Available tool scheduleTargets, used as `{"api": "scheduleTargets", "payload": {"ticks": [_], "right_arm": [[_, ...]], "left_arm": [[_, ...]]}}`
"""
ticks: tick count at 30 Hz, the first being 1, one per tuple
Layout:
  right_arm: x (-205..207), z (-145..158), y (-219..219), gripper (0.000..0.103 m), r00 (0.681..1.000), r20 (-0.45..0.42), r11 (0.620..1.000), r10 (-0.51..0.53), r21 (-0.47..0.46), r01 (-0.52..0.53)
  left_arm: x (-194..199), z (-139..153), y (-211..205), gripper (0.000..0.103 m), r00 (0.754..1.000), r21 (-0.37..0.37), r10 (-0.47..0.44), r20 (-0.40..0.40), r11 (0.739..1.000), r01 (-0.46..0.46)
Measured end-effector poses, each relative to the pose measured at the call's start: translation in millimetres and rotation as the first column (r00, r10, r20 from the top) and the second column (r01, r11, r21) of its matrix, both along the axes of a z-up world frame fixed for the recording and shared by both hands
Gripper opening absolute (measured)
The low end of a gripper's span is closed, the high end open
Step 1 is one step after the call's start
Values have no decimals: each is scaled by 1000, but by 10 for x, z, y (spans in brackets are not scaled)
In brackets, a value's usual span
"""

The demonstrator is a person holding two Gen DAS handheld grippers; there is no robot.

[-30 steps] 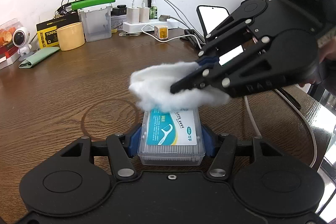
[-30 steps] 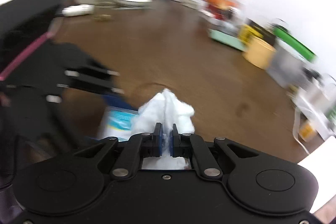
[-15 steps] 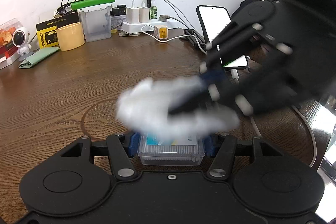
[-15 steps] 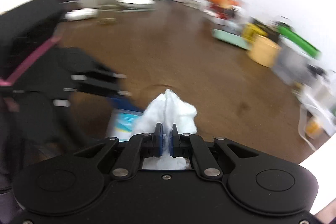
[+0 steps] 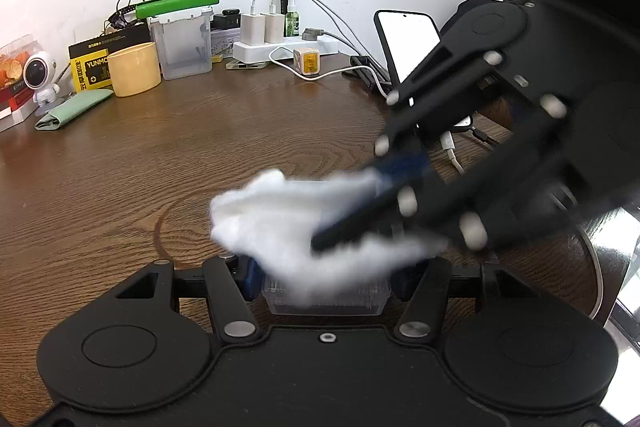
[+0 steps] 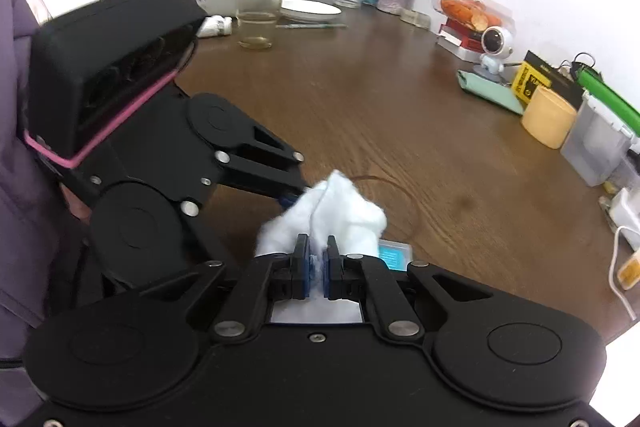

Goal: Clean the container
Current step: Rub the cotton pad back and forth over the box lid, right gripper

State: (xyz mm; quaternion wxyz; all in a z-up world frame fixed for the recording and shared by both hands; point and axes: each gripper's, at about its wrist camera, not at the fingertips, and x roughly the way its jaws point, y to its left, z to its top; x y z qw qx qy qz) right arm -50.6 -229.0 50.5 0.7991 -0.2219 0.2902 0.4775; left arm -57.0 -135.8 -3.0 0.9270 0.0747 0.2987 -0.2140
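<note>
The left gripper [image 5: 326, 277] clamps a clear plastic box [image 5: 326, 301] between its blue pads, low over the wooden table [image 5: 160, 155]. The right gripper [image 6: 316, 261] pinches a white cloth [image 6: 340, 211] with its fingers nearly closed. The cloth lies on the box lid, hiding most of the label.

**Two wrist fisheyes crossing over one patch of bench**

The left wrist camera sits low behind the left tool [image 5: 324, 281], looking forward across the bench [image 5: 168, 163] toward the white wall and its row of clutter. The right wrist camera rides behind the right tool [image 6: 316, 263], facing along the bench's length toward a dark door. Both are very close to the white cloth [image 5: 288, 223] [image 6: 332, 211] and clear container [image 5: 326, 301] [image 6: 394, 254]; each also sees the other tool and the yellow cup [image 5: 134, 69] [image 6: 548, 117].
</note>
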Motion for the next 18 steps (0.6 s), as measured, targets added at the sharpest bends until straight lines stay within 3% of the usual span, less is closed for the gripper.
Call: {"api": "scheduleTargets", "payload": {"ticks": [4, 8, 11, 14, 18], "right_arm": [[192, -6, -171, 6, 988, 22, 988, -154, -27, 155], [-41, -5, 32, 6, 1000, -13, 1000, 0, 10, 0], [-47, 1, -6, 6, 1000, -6, 1000, -7, 9, 7], [83, -1, -150, 6, 994, 10, 994, -113, -5, 113], [-35, 10, -43, 6, 999, -6, 999, -51, -6, 51]], "left_arm": [[1, 1, 6, 57, 1000, -1, 0, 0, 1000, 0], [0, -1, 11, 57, 1000, -2, 0, -1, 1000, 0], [0, -1, 10, 57, 1000, -2, -1, -1, 1000, 1], [0, -1, 12, 57, 1000, -1, 0, -1, 1000, 0], [0, 0, 17, 57, 1000, -1, -1, -1, 1000, 1]]}}
